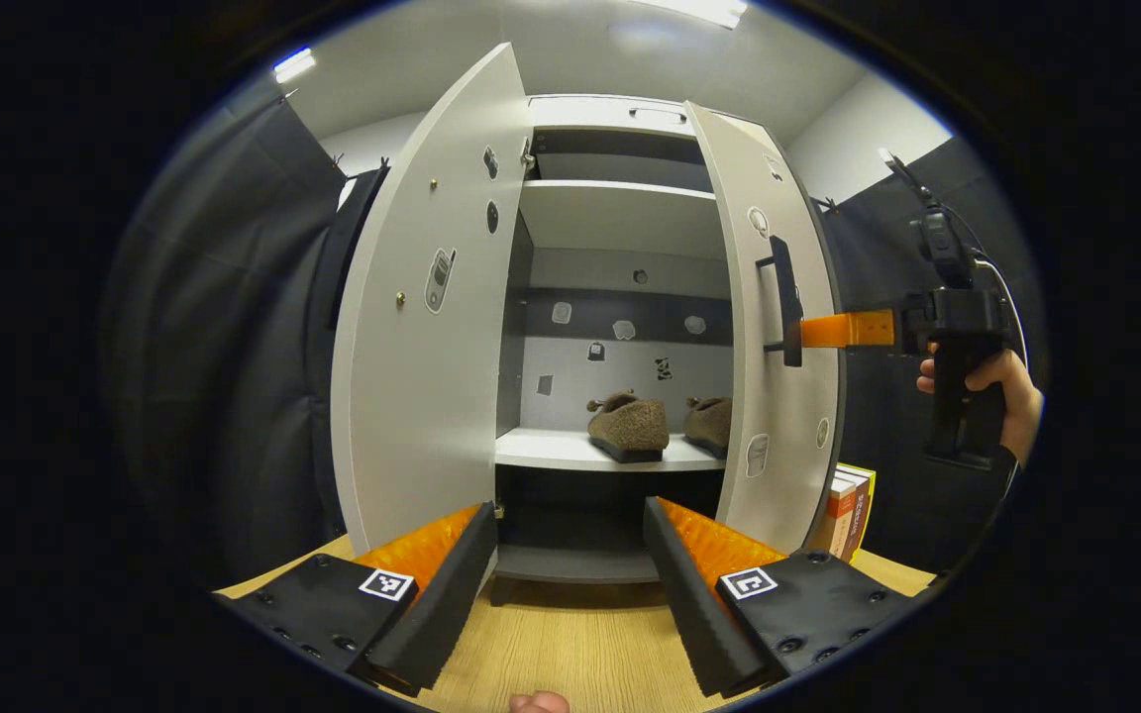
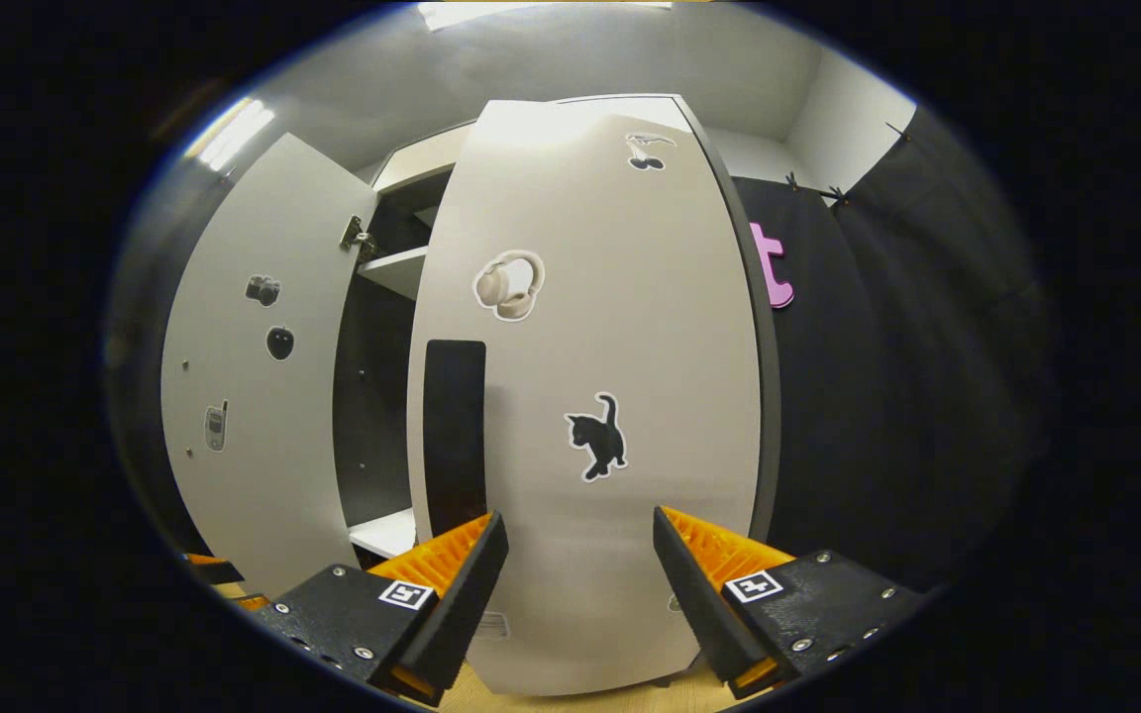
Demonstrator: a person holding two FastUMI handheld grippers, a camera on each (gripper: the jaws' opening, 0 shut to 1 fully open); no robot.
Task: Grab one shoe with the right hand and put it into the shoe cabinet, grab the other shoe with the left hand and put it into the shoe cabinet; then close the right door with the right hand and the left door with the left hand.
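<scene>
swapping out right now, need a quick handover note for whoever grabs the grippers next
Left gripper: open, empty, in front of the cabinet opening, above the wooden table.
Right gripper: open, empty, up against the outer face of the right door; in the left gripper view its fingers reach the door's handle.
Both shoes sit side by side on the cabinet's middle shelf.
Done: both shoes are in.
Left: push the right door shut with the right gripper; it is only partly swung in. Then close the left door, wide open, with the left gripper.
</scene>
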